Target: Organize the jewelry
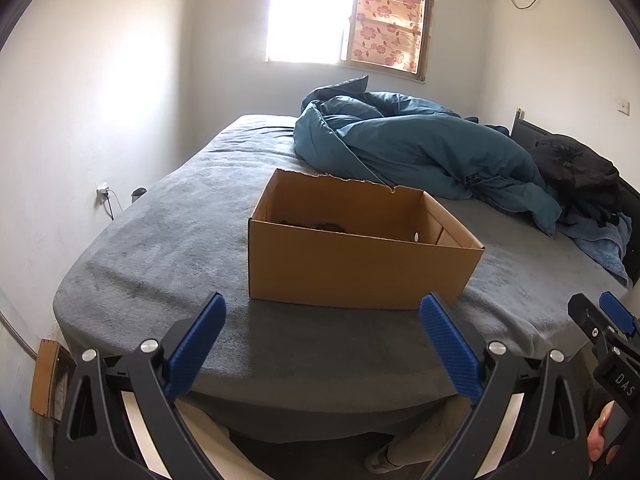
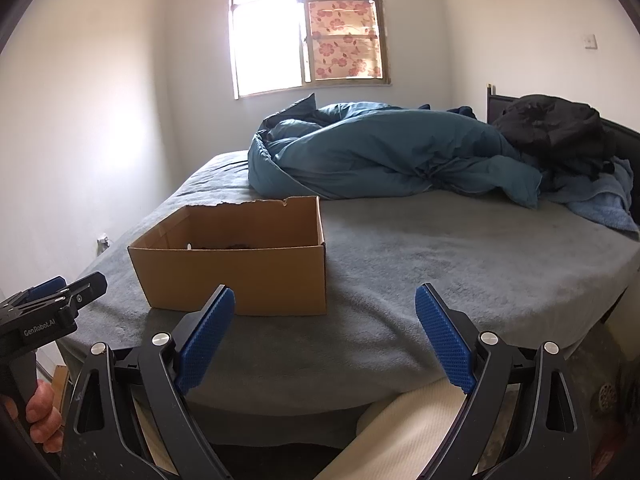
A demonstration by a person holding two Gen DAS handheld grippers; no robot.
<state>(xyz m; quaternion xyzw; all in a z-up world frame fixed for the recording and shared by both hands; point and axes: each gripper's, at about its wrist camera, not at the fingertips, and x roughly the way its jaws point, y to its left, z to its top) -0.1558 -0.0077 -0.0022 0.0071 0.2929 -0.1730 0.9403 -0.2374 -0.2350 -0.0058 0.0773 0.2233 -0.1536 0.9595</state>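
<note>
We see an open cardboard box (image 1: 360, 264) sitting on the grey bed cover (image 1: 160, 248), near the foot edge of the bed and toward its left side. Its far rim is torn and ragged. Inside, against the far wall of the box, lie some small dark items (image 1: 320, 226) that may be the jewelry; they are too dim and too small for us to tell apart. A round hole shows in the box's right inner wall.

Our left gripper (image 1: 322, 344) hovers in front of the box's near wall, just off the foot edge of the bed, its blue ribbed pads spread wide with nothing between them. Our right gripper (image 2: 325, 334) is held to the right of the box, also at the foot edge, its pads equally wide apart and holding nothing. In the right wrist view the left gripper appears at the far left, with a hand (image 2: 42, 416) wrapped around its handle.

Farther up the bed, well apart from the box, a crumpled teal duvet (image 1: 420, 148) lies in a heap. Beside it, toward the headboard, rests a black garment (image 1: 576, 172) on top of a blue towel (image 1: 600, 244). On the far wall a window (image 2: 308, 28) is partly covered by a pink floral curtain (image 2: 344, 40).
</note>
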